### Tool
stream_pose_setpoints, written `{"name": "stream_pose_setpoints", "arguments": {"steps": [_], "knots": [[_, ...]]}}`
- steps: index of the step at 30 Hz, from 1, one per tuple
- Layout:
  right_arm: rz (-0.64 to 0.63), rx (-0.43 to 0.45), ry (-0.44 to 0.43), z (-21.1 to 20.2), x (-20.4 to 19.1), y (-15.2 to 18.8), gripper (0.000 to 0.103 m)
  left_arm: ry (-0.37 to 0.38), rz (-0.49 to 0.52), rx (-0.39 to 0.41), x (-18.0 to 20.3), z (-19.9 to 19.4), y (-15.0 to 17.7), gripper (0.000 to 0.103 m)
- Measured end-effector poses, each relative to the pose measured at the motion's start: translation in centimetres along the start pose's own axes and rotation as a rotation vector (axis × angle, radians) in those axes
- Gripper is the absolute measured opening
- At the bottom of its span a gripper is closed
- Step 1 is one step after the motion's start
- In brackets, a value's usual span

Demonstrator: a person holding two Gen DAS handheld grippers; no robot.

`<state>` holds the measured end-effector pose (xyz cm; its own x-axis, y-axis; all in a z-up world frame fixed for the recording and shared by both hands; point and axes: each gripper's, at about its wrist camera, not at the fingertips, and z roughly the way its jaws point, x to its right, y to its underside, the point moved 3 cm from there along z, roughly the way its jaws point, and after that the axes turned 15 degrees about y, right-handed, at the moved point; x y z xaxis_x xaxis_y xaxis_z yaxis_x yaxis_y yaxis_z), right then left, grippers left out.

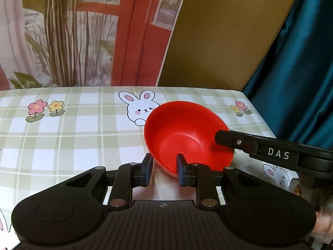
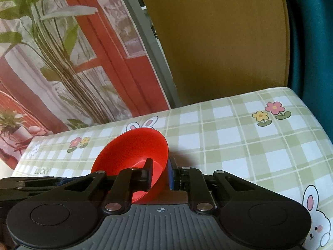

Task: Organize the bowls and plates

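A red bowl (image 1: 183,133) is tipped up on its side over the green checked tablecloth (image 1: 72,137), with its opening facing the left wrist camera. My left gripper (image 1: 164,167) is shut on the bowl's lower near rim, one blue pad outside the wall and one inside. From the right, a black finger (image 1: 226,140) of my right gripper reaches into the bowl. In the right wrist view the red bowl (image 2: 133,156) stands edge-on, and my right gripper (image 2: 160,173) is shut on its rim, left finger inside, blue pad outside.
The table's right edge (image 1: 268,125) drops off toward a teal curtain (image 1: 301,73). A brown board (image 1: 218,37) and a printed backdrop with plants (image 1: 72,31) stand behind the far edge. Part of a hand (image 1: 323,218) shows at lower right.
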<state>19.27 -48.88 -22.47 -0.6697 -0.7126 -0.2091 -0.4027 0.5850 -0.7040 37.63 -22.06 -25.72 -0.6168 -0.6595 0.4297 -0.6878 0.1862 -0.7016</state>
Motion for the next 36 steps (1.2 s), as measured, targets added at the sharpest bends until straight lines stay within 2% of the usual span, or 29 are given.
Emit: {"name": "stream_pose_setpoints", "arguments": {"steps": [16, 36], "knots": [[0.026, 0.044, -0.009, -6.0, -0.9, 0.5, 0.015, -0.013, 0.058, 0.046, 4.0, -5.0, 1.6, 0.026], [0.048, 0.067, -0.008, -12.2, -0.7, 3.8, 0.015, -0.016, 0.1, 0.05, 8.3, -8.6, 4.6, 0.026]]}}
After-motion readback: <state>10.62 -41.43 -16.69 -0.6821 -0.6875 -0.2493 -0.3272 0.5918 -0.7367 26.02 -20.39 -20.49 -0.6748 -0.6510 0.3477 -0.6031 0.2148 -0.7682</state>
